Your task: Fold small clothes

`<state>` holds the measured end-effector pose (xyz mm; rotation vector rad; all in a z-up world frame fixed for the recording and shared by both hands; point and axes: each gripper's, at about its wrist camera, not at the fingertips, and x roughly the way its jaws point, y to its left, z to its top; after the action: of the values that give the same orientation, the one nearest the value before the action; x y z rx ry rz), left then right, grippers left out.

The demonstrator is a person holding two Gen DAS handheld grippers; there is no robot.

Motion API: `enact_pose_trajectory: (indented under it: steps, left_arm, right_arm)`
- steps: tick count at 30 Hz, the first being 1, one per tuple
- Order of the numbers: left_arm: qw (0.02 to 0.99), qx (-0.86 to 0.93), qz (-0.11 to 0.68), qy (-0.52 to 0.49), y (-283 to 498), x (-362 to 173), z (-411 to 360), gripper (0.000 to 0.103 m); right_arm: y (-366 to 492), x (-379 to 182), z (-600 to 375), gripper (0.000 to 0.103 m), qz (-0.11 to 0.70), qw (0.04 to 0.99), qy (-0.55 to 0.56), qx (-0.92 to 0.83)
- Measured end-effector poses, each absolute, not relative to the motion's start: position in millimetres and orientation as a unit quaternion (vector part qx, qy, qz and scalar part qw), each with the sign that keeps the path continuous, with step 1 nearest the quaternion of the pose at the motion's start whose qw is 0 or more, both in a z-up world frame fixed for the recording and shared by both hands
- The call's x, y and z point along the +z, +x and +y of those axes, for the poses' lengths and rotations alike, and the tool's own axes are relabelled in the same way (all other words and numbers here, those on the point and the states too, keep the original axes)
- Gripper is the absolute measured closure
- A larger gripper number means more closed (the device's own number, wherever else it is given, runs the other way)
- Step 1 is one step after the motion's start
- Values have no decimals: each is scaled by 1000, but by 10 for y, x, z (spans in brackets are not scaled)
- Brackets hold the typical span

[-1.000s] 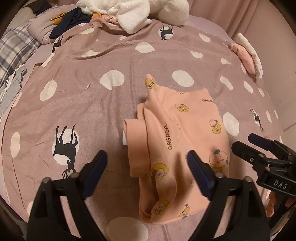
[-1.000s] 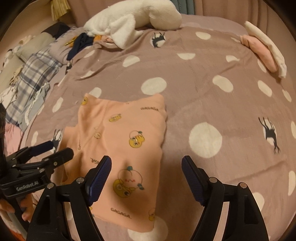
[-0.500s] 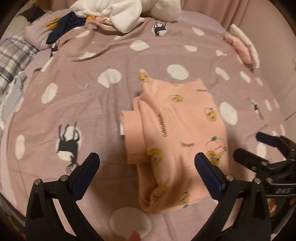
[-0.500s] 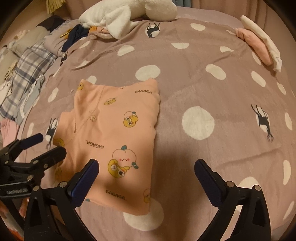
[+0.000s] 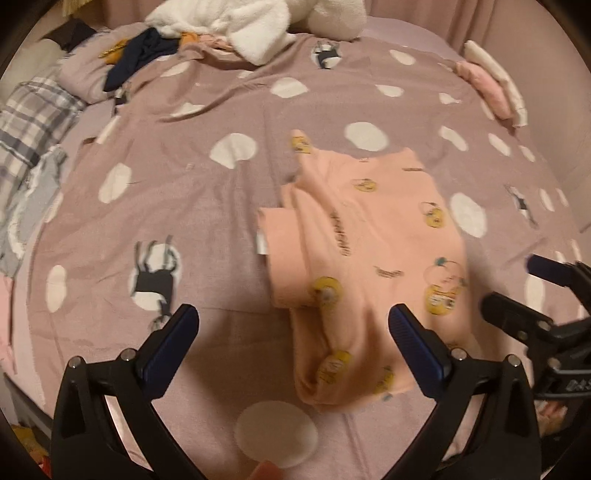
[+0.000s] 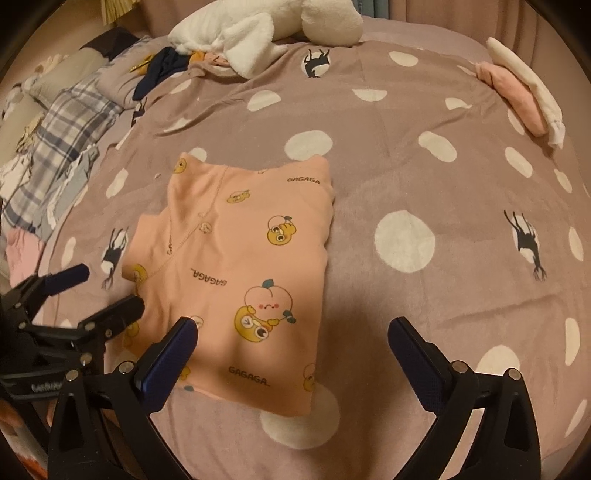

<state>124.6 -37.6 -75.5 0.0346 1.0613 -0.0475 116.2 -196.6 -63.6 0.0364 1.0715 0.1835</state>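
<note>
A small pink garment [image 5: 369, 236] with cartoon prints lies folded into a rough rectangle on the spotted mauve bedspread [image 5: 192, 206]; it also shows in the right wrist view [image 6: 243, 266]. My left gripper [image 5: 291, 325] is open and empty, held above the garment's near left edge. My right gripper [image 6: 291, 332] is open and empty above the garment's near right corner. Each gripper shows in the other's view: the right one [image 5: 517, 291] at the right edge, the left one [image 6: 96, 291] at the left edge.
White plush fabric [image 6: 258, 33] and dark clothes [image 6: 162, 70] lie at the far side of the bed. A plaid cloth [image 6: 66, 129] lies at the left. A folded pink and cream stack [image 6: 524, 88] sits at the far right edge.
Both grippers have pulled back and up from the garment, and their jaws have opened wider. The garment lies as before.
</note>
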Motion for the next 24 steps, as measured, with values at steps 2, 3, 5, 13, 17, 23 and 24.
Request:
enact_pose_trajectory:
  steps: [2,3,5,13,17,23,24]
  left_arm:
    - [866,-6,500,17,1257,-753,-358,0]
    - [866,-5,499,14,1257,-751,-354,0]
    - [863,-15,505,6,1261,-750,-351,0]
    - [873,-16,488,3,1222,-639,-379,0]
    - [868,-13,496,2,1224,-666,-368,0]
    - [866,-5,500,11,1209,-704,-355,0]
    - [865,-6,502,8,1208,-707,-342,0]
  right_arm:
    - [1171,-633,-1982,1,510,856,21,80]
    - [1176,-628,-1991,1,509,857,22,78]
    - [1184,-614,-2005,1,506,859,25,75]
    - [1186,-643,-1958,1,509,857,24,78]
    - [1170,-637,-1902,1,507,857,20,85]
    - [1158,-635,-1869,1,506,858,9,86]
    - [1158,-636,-1866,1,506,858,8,85]
